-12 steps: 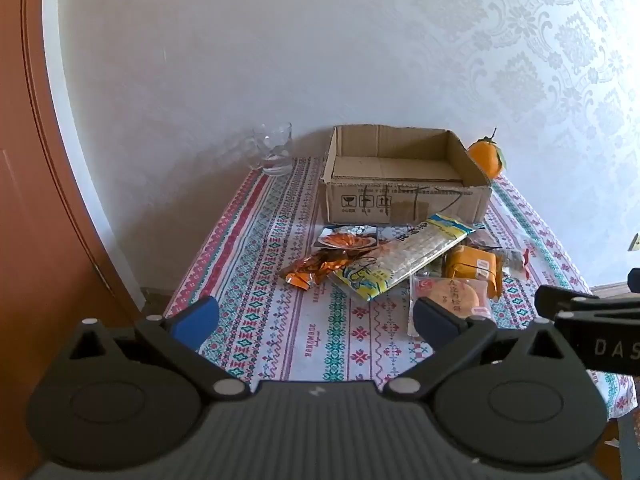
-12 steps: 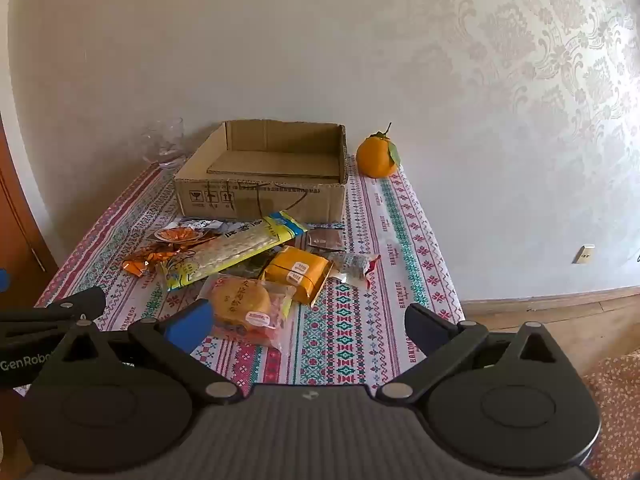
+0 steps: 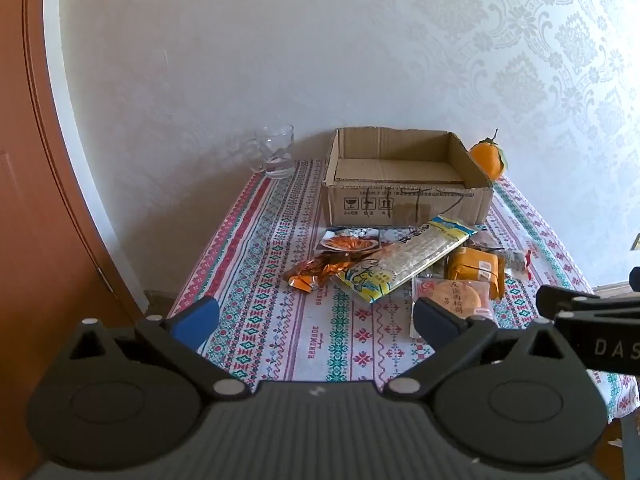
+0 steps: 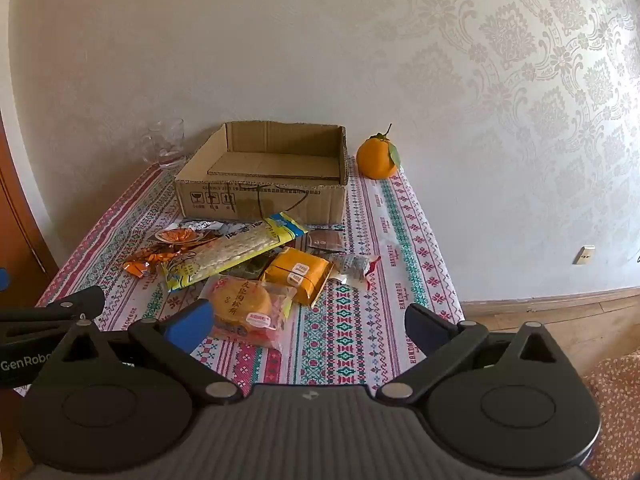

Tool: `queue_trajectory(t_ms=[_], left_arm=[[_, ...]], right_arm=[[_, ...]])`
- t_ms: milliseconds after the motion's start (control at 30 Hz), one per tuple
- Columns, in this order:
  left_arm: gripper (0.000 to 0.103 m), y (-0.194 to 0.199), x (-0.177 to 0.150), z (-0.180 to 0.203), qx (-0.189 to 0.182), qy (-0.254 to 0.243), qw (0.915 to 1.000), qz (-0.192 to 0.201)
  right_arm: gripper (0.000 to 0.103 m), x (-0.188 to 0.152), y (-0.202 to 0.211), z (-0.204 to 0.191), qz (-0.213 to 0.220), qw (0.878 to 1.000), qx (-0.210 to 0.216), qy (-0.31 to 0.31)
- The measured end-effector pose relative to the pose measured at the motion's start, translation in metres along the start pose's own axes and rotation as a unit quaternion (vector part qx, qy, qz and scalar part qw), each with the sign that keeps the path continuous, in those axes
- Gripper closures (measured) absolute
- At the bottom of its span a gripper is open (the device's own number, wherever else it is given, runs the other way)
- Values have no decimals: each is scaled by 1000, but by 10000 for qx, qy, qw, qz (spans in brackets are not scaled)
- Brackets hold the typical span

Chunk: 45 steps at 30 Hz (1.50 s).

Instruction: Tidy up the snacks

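Left gripper (image 3: 316, 316) spread wide, nothing between fingers, above near table edge. Right gripper (image 4: 306, 322) likewise spread, empty. Snacks (image 4: 236, 254) piled mid-table on cloth (image 4: 352, 320), just near of box (image 4: 262, 178). Glass (image 3: 276, 152) far left, orange (image 4: 376, 158) far right of box.

A glass mug (image 3: 276, 156) and an orange (image 4: 377, 158) flank the table's (image 4: 360, 344) far end.

The left gripper (image 3: 316, 316) is hovering wide open over the patterned tablecloth (image 3: 276, 320), with snack packets (image 3: 404, 264) lying at twelve o'clock before a cardboard box (image 3: 404, 204).
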<state>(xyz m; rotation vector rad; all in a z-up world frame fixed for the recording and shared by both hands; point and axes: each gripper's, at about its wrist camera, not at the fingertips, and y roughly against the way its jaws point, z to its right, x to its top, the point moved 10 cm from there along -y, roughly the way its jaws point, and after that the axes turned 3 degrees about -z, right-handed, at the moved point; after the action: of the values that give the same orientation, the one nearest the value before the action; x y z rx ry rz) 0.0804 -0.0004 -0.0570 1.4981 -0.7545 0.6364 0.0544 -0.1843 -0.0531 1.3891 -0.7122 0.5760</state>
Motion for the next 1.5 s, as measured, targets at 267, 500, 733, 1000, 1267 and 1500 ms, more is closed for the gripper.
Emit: queue_trajectory(t_ms=[267,500,733,1000,1267,1500], left_arm=[[1,0,-1,-1,-9,-3,10000,16],[1,0,-1,-1,-9,-1,10000,7],[1,-1,1,-2,-14,-1,10000,6],[1,-1,0,-2,-12,-2,10000,13],[1,0,1,-3,-4,1,10000,17],[1,0,1,-3,-4,-3,10000,15]], right_arm=[[0,1,2,-1,11,10000,-6,4],[0,0,1,0,18,10000,-3,2],[0,0,1,0,25,10000,-8,1],[0,0,1,-1,31,10000,-12,7],[0,2,3,-1,43,10000,-5,6],[0,2,3,0,49,10000,-7,3]])
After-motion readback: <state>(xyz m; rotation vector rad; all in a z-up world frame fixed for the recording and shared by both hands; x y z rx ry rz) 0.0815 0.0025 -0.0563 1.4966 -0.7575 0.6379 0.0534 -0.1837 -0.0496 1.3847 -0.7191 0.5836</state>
